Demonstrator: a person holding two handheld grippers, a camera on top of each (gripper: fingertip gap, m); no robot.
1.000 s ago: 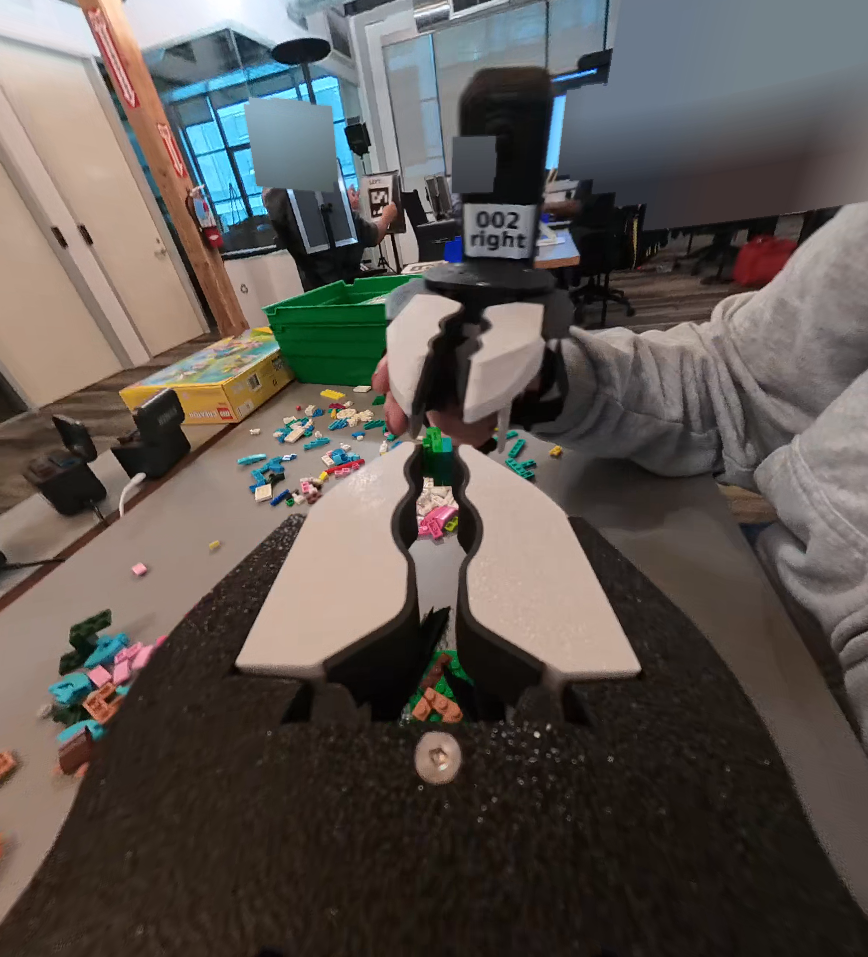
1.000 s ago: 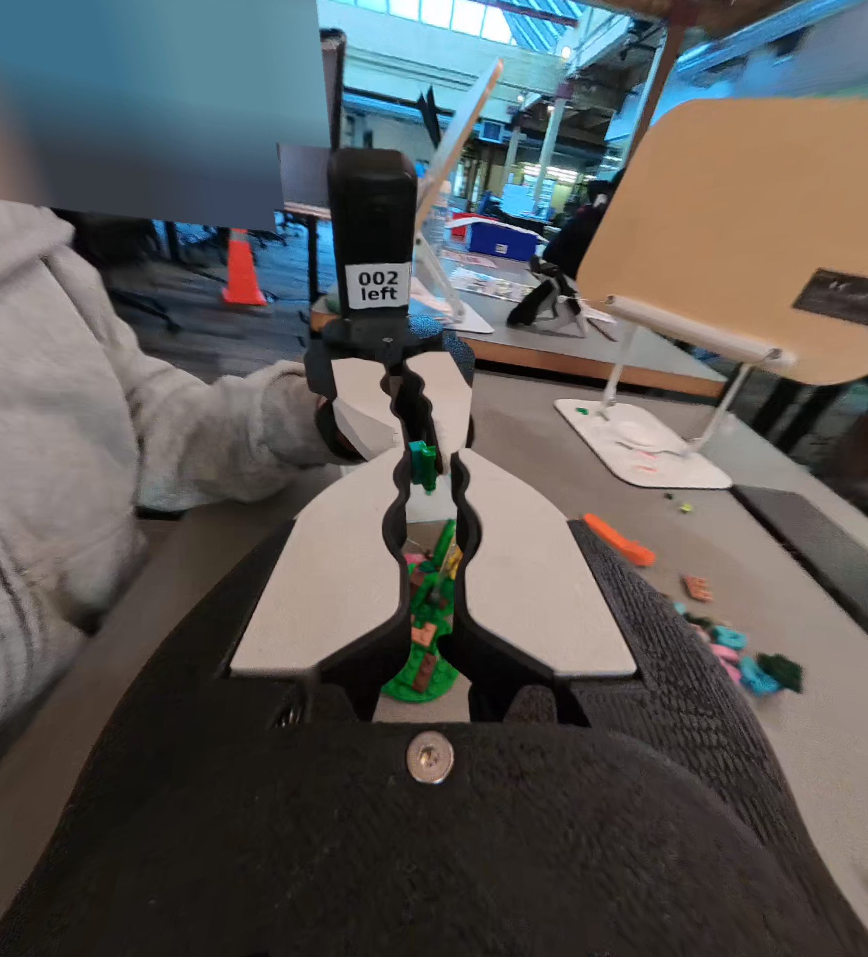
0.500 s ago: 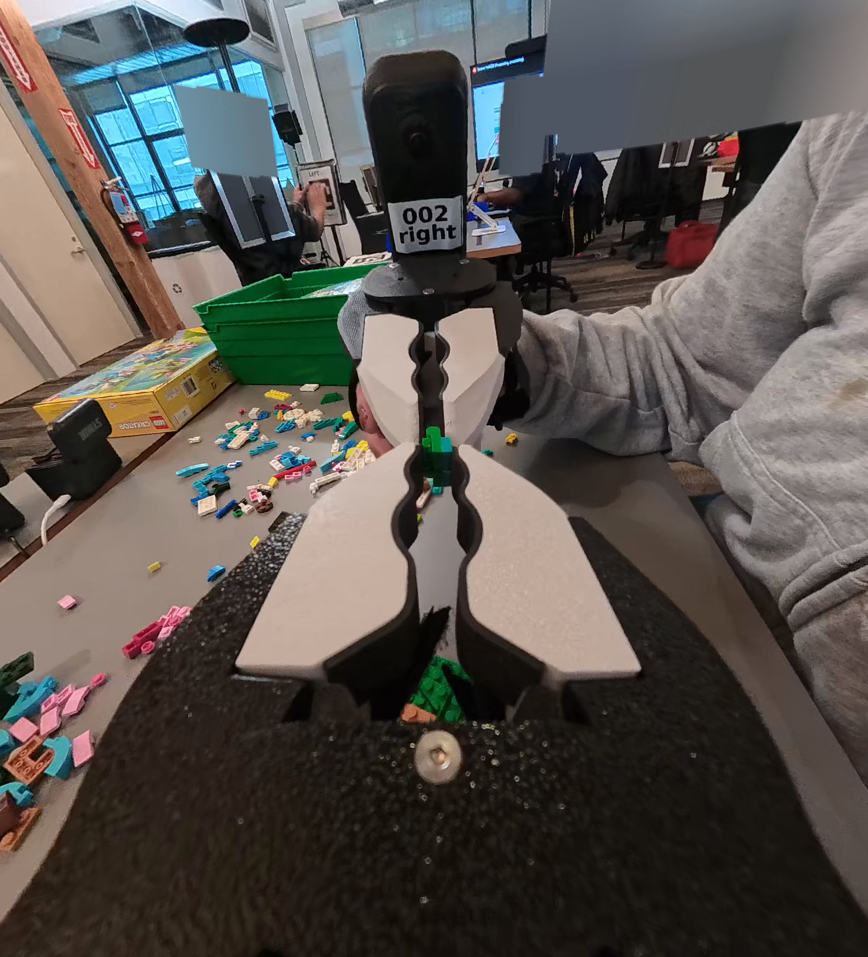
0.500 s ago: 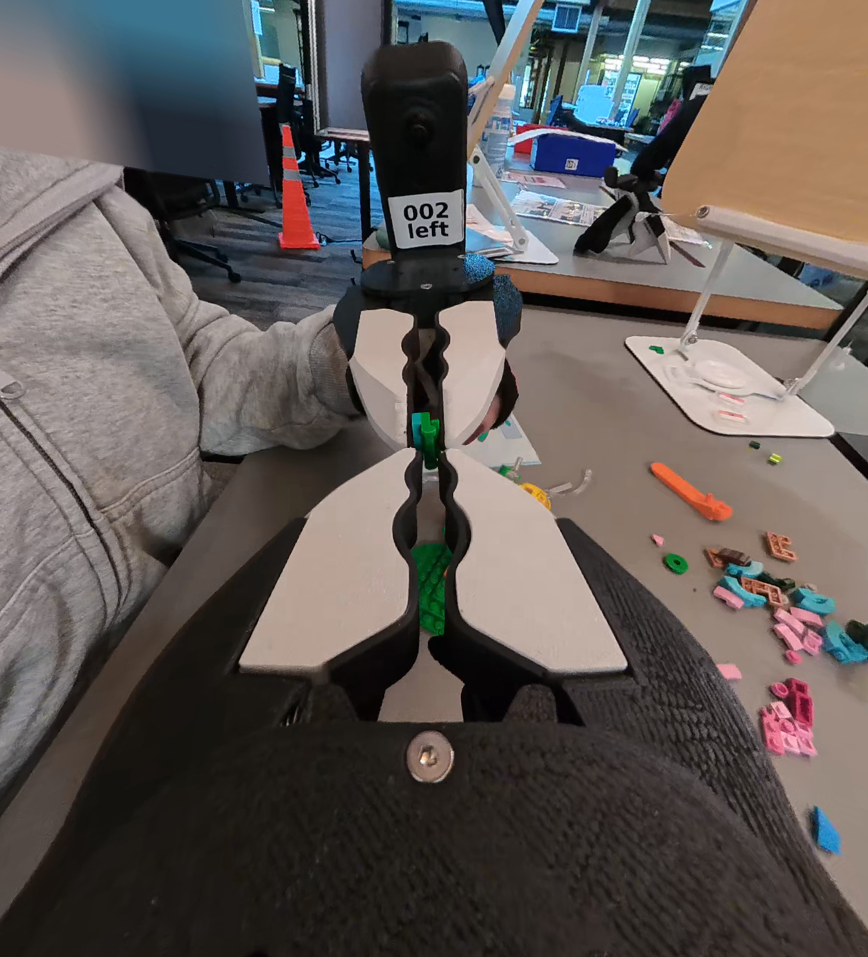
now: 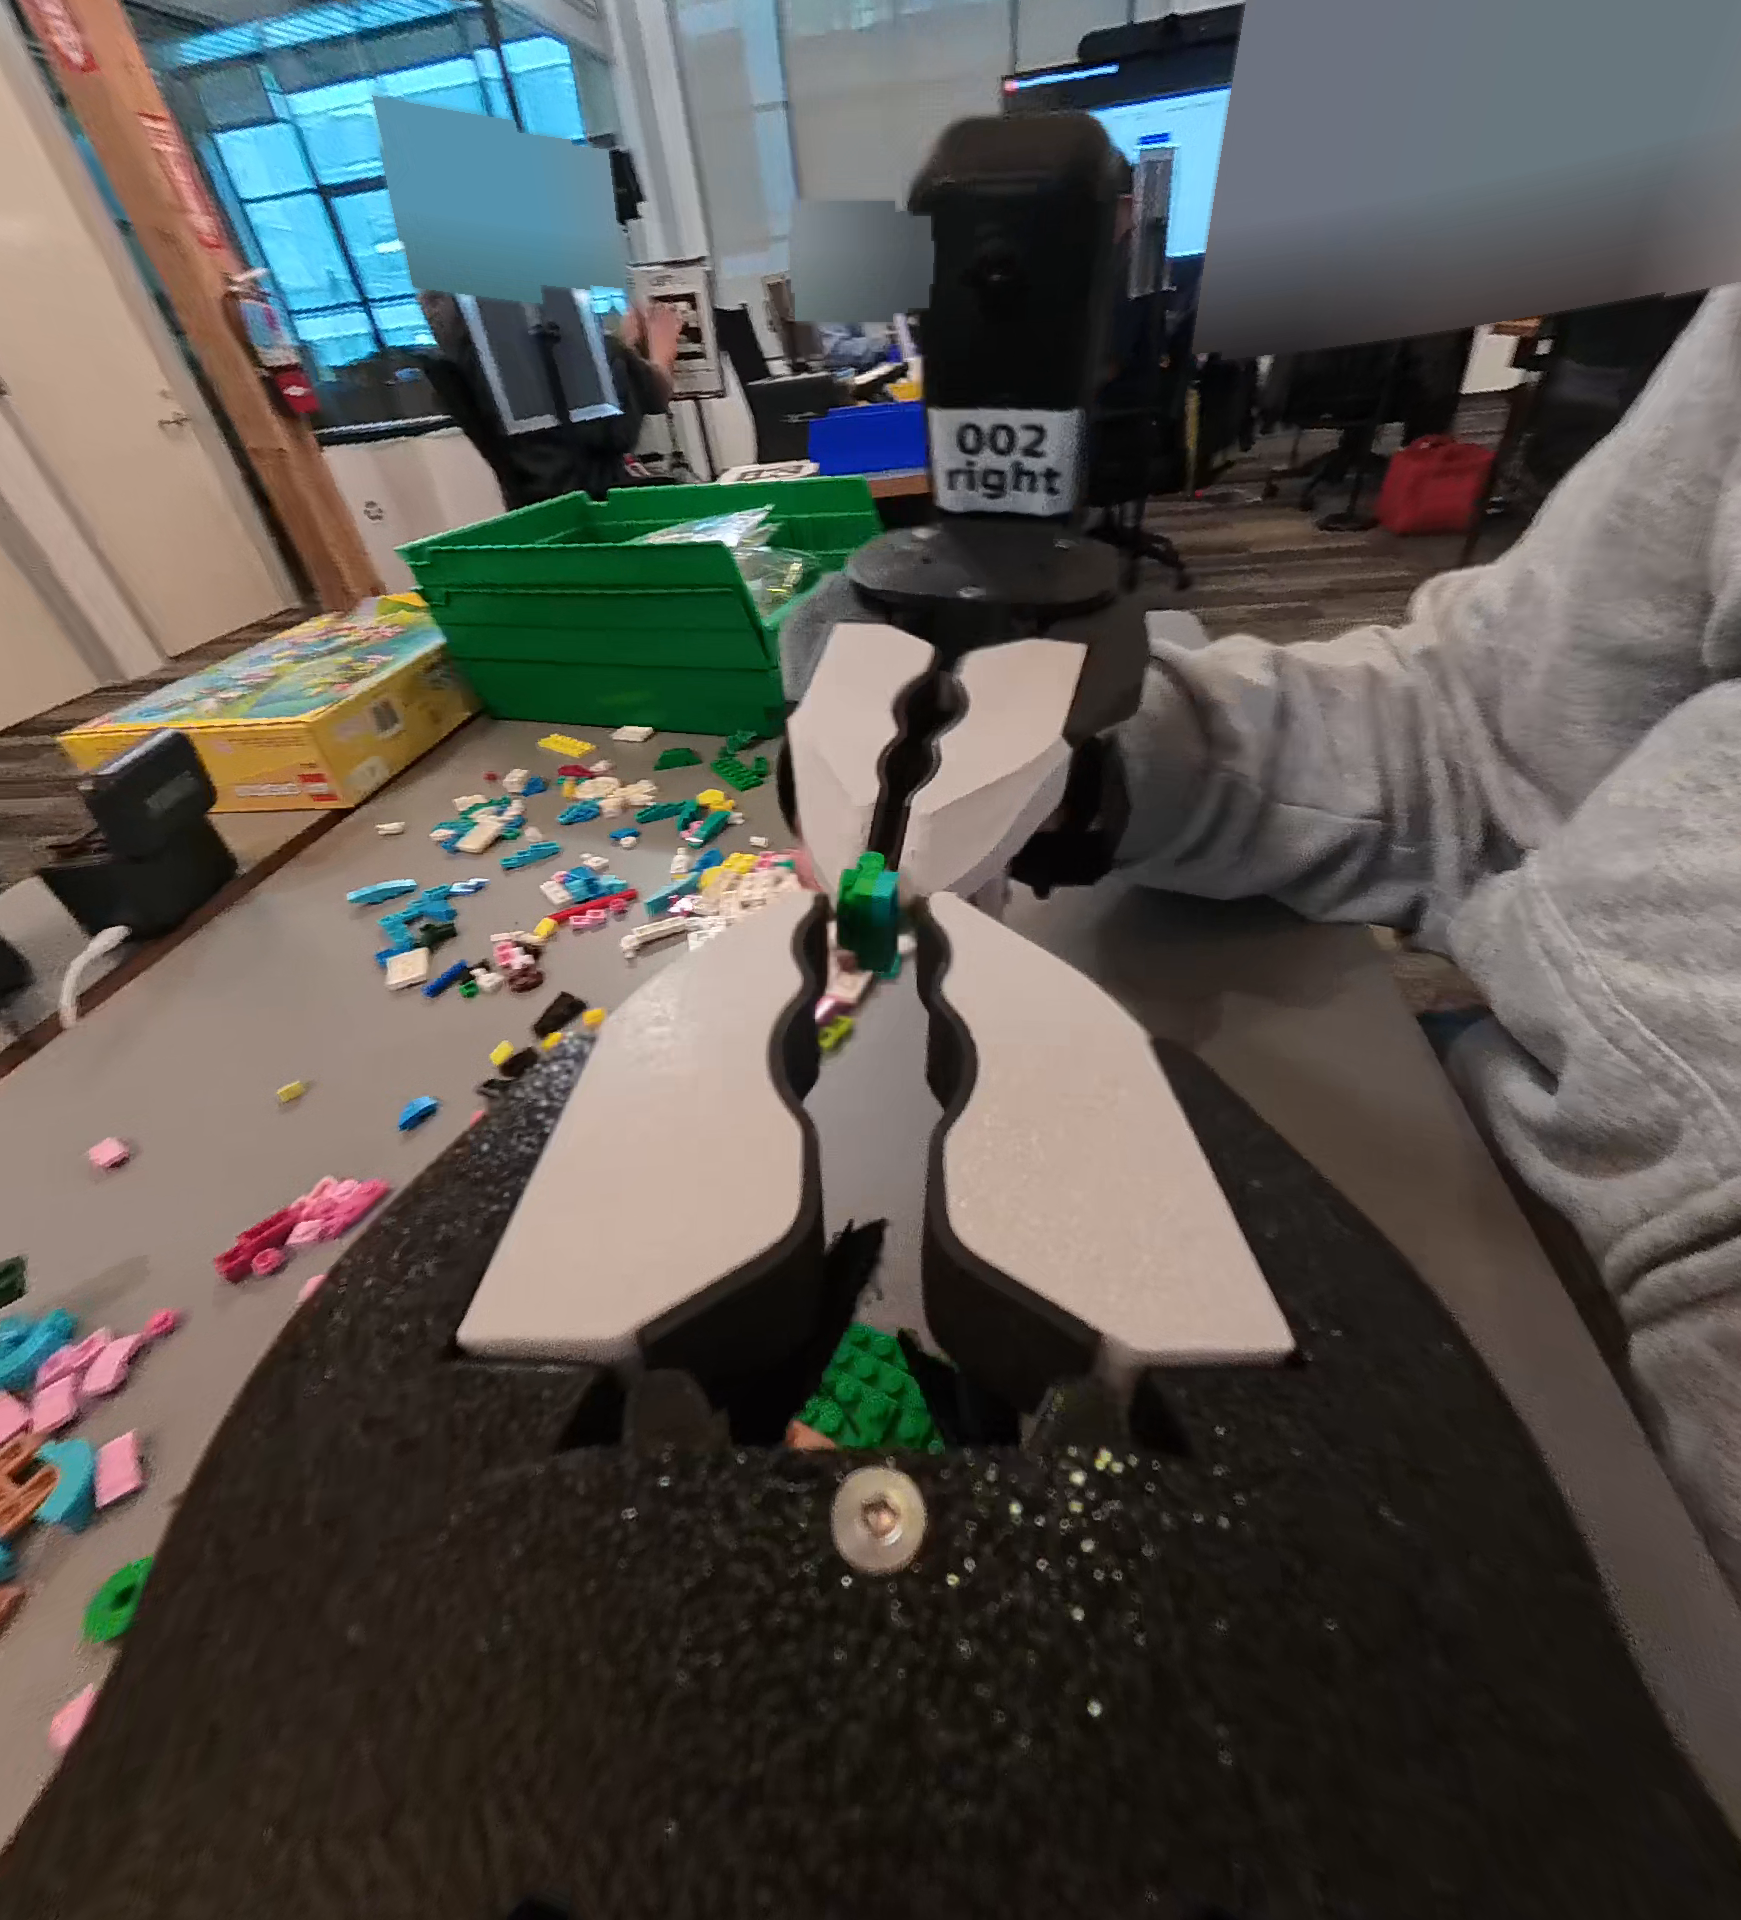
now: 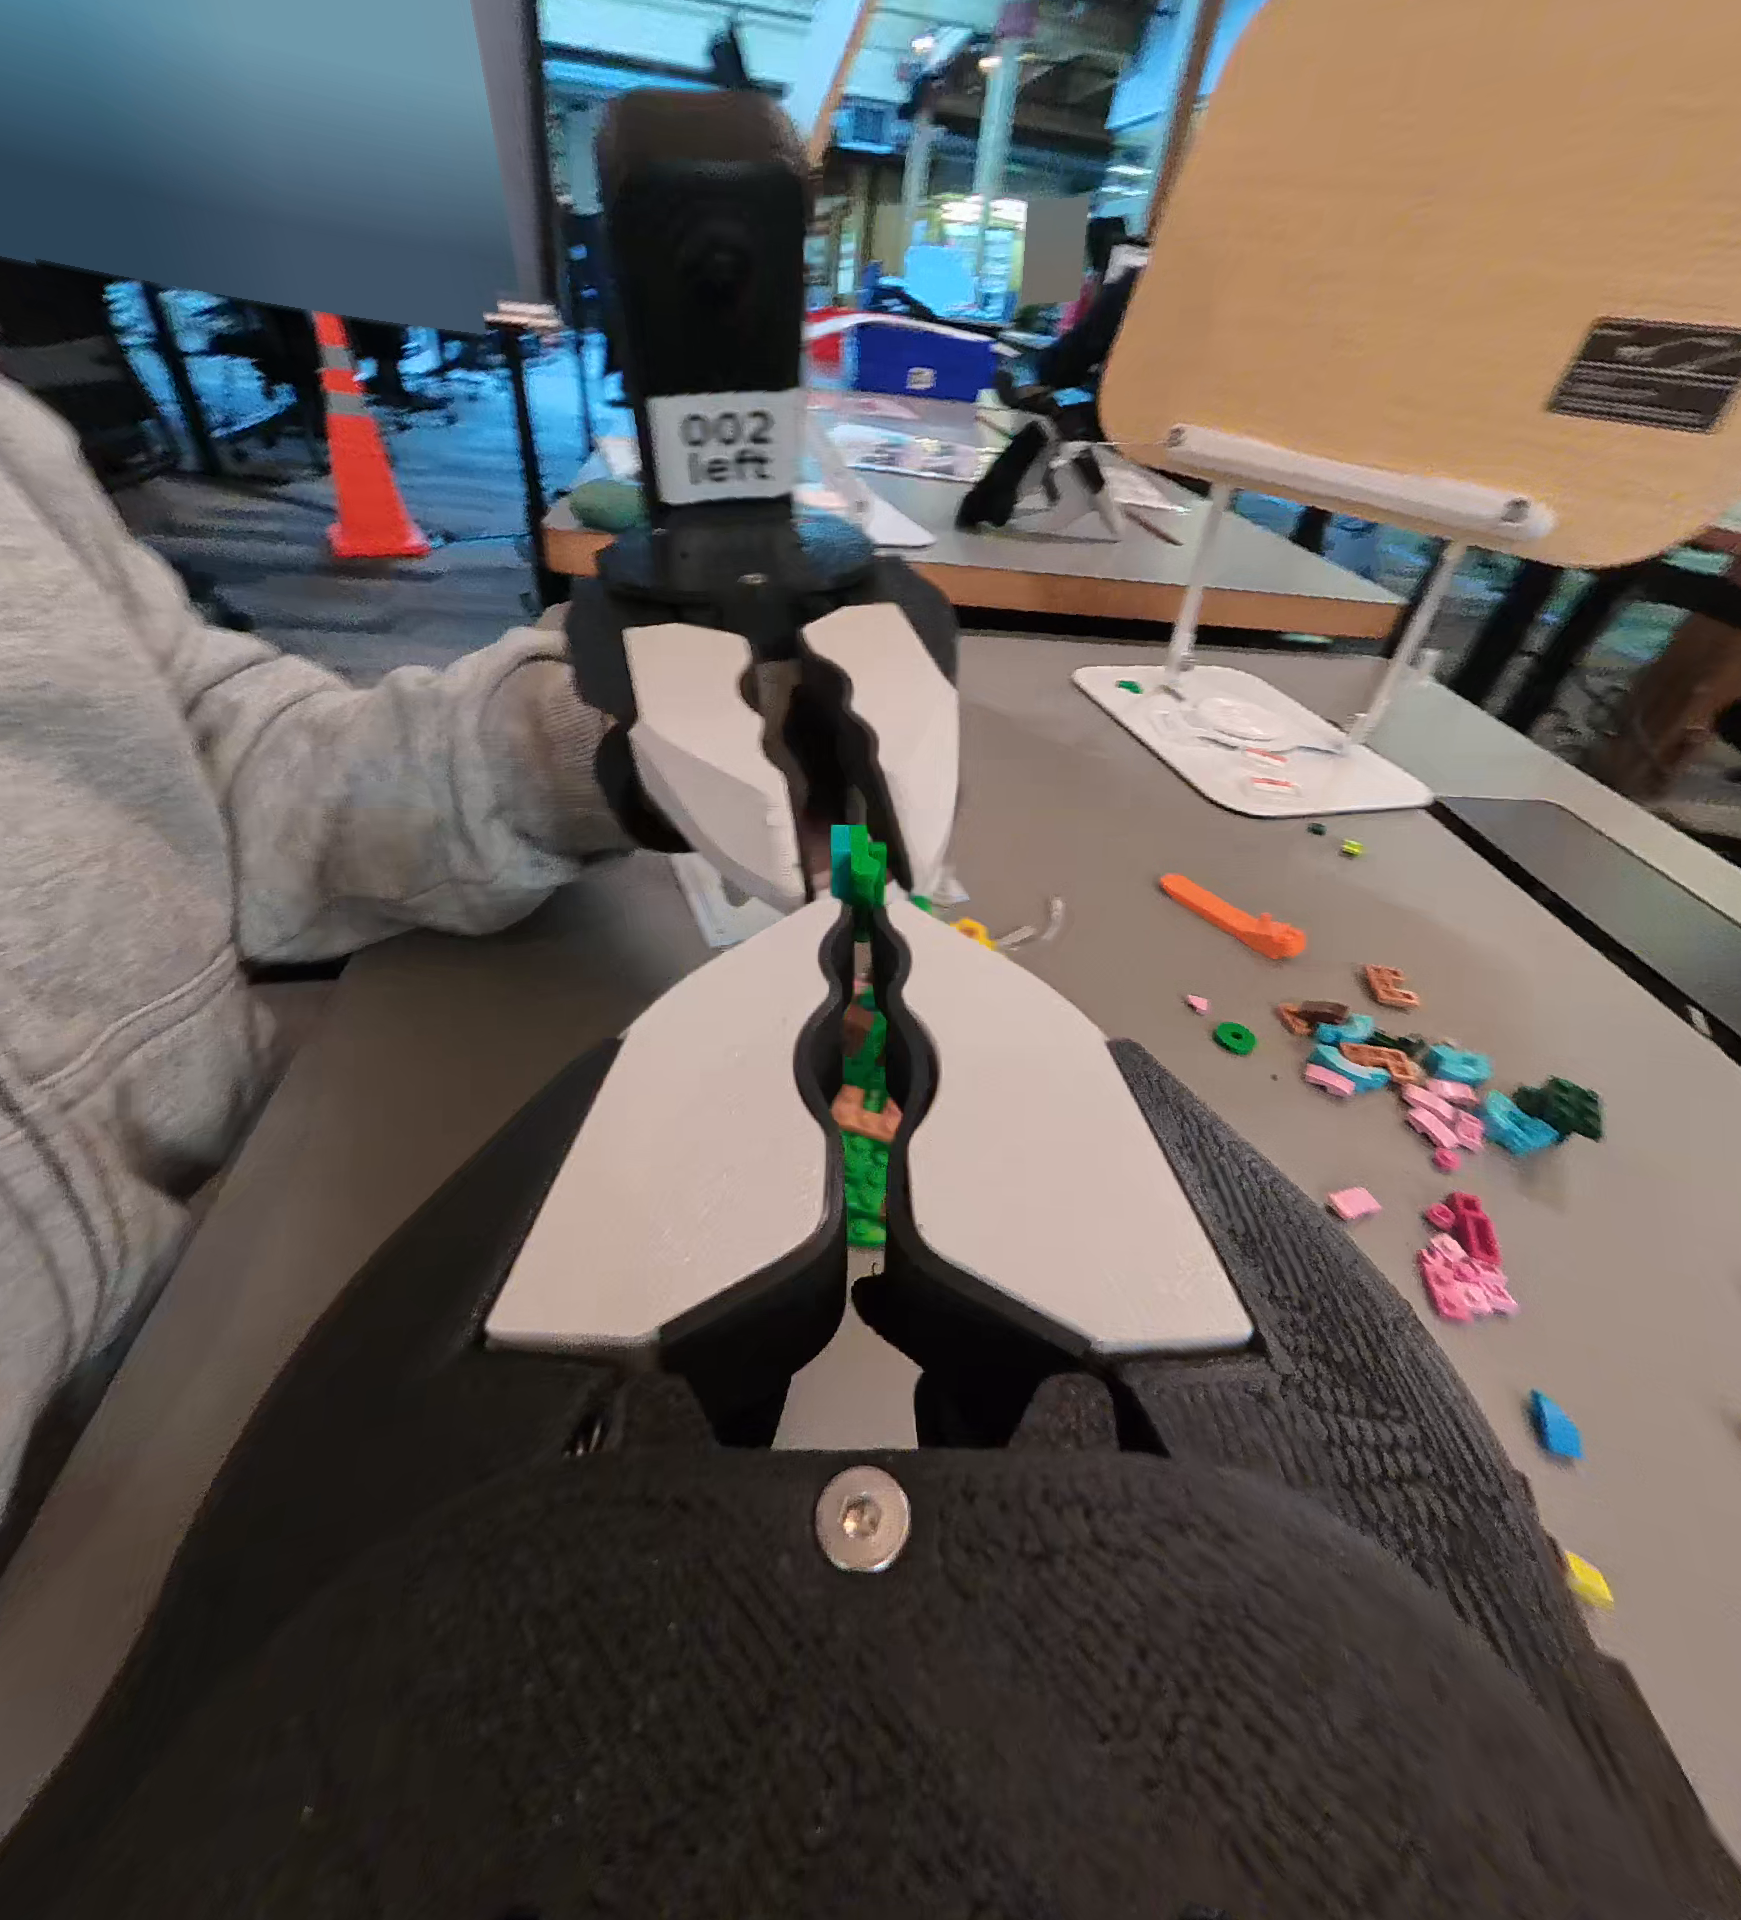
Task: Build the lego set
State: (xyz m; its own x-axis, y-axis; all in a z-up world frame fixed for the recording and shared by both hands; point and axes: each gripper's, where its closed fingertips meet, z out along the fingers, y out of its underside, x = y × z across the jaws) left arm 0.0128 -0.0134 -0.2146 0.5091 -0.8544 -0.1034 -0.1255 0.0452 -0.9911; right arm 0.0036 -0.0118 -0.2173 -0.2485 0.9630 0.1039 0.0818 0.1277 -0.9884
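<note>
Fingers of the right gripper (image 6: 858, 914) are seen clenched on a small green brick piece (image 6: 853, 868), a teal block joined to a brighter green one, which stands up past their tips. In the left wrist view the same green brick piece (image 5: 868, 914) sits between the tips of the left gripper (image 5: 871, 935), whose fingers stand slightly apart; whether either pad presses on it cannot be told through the blur. Both grippers meet tip to tip above the grey worktop (image 5: 222, 1039). A studded green build (image 6: 864, 1164) with brown bricks is glimpsed only through the slot between the right fingers, most of it hidden. Loose bricks (image 5: 575, 831), a green bin (image 5: 596, 613) and a yellow box (image 5: 253, 707) are shown only by the left view; an orange tool (image 6: 1230, 916) and a tan board on a stand (image 6: 1448, 260) only by the right.
</note>
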